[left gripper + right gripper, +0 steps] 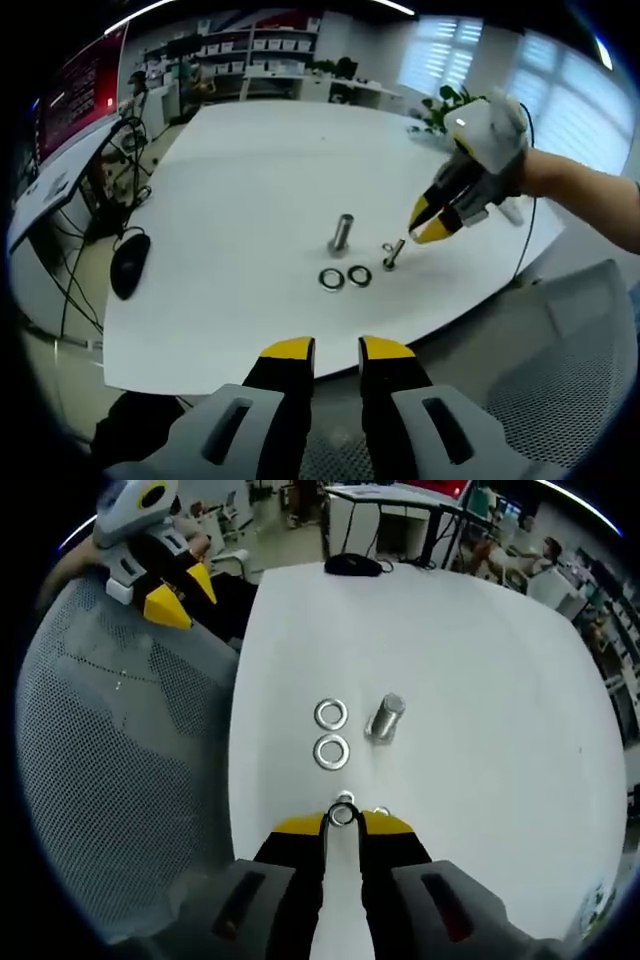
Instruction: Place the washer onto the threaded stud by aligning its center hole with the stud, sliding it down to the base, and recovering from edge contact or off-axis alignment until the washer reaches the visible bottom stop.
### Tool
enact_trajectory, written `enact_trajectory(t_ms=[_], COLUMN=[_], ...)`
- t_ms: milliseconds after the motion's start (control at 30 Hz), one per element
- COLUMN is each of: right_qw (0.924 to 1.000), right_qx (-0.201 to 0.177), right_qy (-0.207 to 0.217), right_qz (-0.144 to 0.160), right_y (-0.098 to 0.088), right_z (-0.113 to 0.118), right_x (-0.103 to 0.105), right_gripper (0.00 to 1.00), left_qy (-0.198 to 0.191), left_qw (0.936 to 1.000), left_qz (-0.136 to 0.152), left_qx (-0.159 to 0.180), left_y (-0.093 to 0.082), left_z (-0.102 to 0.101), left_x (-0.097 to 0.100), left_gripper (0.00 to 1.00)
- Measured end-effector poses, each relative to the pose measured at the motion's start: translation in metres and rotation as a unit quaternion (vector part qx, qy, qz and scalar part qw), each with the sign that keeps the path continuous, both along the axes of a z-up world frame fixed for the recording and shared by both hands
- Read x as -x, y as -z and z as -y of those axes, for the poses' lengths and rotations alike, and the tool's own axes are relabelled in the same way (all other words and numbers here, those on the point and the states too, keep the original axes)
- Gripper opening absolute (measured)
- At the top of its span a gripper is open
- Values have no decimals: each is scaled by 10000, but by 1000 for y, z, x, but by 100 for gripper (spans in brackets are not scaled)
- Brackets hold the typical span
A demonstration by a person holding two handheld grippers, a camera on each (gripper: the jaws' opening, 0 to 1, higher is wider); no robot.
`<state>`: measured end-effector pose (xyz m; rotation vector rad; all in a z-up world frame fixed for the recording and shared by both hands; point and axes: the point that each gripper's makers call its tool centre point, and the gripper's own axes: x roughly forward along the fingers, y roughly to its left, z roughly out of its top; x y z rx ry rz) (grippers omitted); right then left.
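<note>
My left gripper (pixel 336 350) hangs over near table edge, jaws a little apart, nothing in them. My right gripper (pixel 343 826) low over white table (pixel 480 660), jaws close together around small washer (pixel 343 815); cannot tell if gripped tight. Threaded stud (pixel 385 718) stands upright in middle of table. Two more washers (pixel 331 734) lie flat just beside stud. Black mouse (pixel 129 265) far off near table edge.

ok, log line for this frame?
right gripper: beside stud, jaws near-shut | left gripper: idle, open | washers: two flat on table | cylinder: upright
</note>
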<state>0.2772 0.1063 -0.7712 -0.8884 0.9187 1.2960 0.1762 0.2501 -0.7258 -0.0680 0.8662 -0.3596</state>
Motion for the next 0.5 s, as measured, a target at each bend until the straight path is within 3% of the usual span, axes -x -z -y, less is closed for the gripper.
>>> enact_trajectory(t_ms=[500], right_qw=[9996], right_qx=[242], right_qy=[-120], right_qz=[19], right_y=[12], right_z=[-5], right_x=[-4], right_gripper=[14], left_qy=[-31], left_qw=[10000], left_qz=[19], left_qx=[19], left_y=[-1], left_z=[0], left_x=[-1], left_gripper=[15])
